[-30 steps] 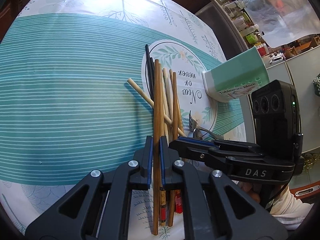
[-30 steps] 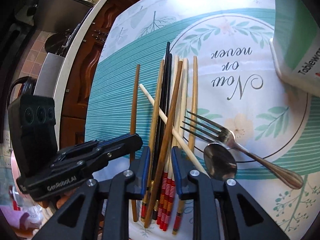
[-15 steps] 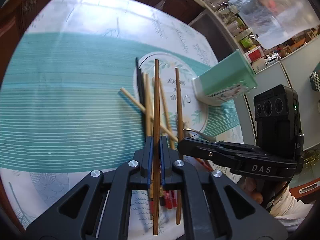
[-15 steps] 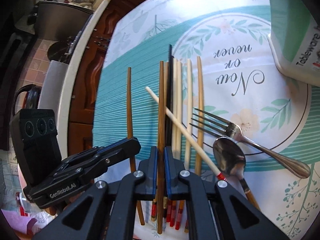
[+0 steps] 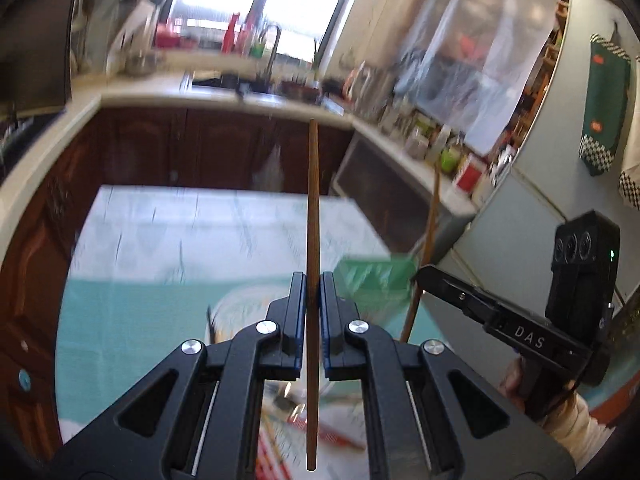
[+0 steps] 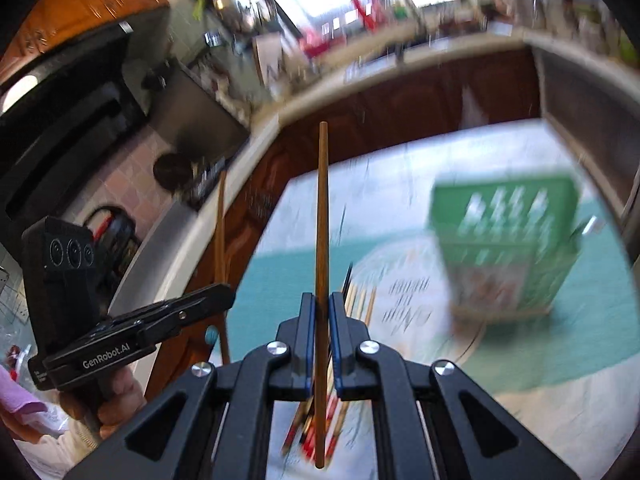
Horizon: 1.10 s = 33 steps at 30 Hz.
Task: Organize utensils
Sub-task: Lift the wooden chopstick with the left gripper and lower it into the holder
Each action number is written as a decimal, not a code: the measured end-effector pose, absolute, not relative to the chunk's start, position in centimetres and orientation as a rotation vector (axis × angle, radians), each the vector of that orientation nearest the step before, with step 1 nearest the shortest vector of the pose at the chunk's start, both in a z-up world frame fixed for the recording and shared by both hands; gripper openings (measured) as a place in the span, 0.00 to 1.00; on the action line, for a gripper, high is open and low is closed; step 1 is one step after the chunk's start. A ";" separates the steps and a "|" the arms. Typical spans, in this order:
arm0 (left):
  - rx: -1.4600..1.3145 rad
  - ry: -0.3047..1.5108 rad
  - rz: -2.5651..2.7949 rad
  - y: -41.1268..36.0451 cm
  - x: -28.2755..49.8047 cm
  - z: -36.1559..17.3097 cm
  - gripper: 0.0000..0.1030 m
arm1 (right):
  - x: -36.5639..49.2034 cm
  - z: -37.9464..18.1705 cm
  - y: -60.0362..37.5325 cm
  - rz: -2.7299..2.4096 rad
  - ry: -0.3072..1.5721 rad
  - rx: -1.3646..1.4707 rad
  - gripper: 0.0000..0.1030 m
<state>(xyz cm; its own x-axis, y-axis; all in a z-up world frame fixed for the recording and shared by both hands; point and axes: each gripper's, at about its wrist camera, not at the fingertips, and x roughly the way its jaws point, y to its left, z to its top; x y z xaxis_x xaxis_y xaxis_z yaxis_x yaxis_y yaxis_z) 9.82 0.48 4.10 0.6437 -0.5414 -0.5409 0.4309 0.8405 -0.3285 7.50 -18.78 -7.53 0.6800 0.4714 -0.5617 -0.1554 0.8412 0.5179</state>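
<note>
Left wrist view reads "DAS" on the right gripper (image 5: 418, 276); the other shows "GenRobot.AI". Left gripper (image 5: 313, 292) clamps a brown chopstick (image 5: 313, 200) upright. Right gripper pinches its own chopstick (image 6: 322, 208).

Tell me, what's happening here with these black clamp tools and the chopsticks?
A person is sorting utensils with a handheld clamp in each hand. The left gripper is shut on one brown chopstick, and the right gripper is shut on another brown chopstick, both raised above the table. More chopsticks lie on the cloth below. A green utensil holder stands on the table; nothing has gone into it from these two clamps yet.
</note>
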 end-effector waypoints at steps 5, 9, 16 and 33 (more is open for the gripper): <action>-0.193 0.489 -0.521 -3.8 11.2 8.6 0.04 | 7.4 -2.2 -23.3 0.223 0.490 0.413 0.06; -0.217 0.395 -0.497 -7.8 13.2 9.7 0.04 | 8.5 -0.8 -25.5 0.123 0.342 0.400 0.06; -0.193 0.362 -0.487 -14.1 17.3 6.5 0.04 | 11.4 -3.3 -28.3 0.050 0.251 0.402 0.06; -0.125 0.325 -0.498 -14.9 17.9 -4.4 0.04 | 12.8 -10.6 -26.8 0.156 0.309 0.200 0.06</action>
<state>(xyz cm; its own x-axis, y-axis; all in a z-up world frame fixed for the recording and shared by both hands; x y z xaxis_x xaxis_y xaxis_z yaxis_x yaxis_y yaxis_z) 17.94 -14.91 -4.37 0.8284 -0.4878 -0.2754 0.4482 0.8721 -0.1964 12.85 -26.75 -10.65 0.9409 0.1823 -0.2855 -0.1214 0.9683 0.2182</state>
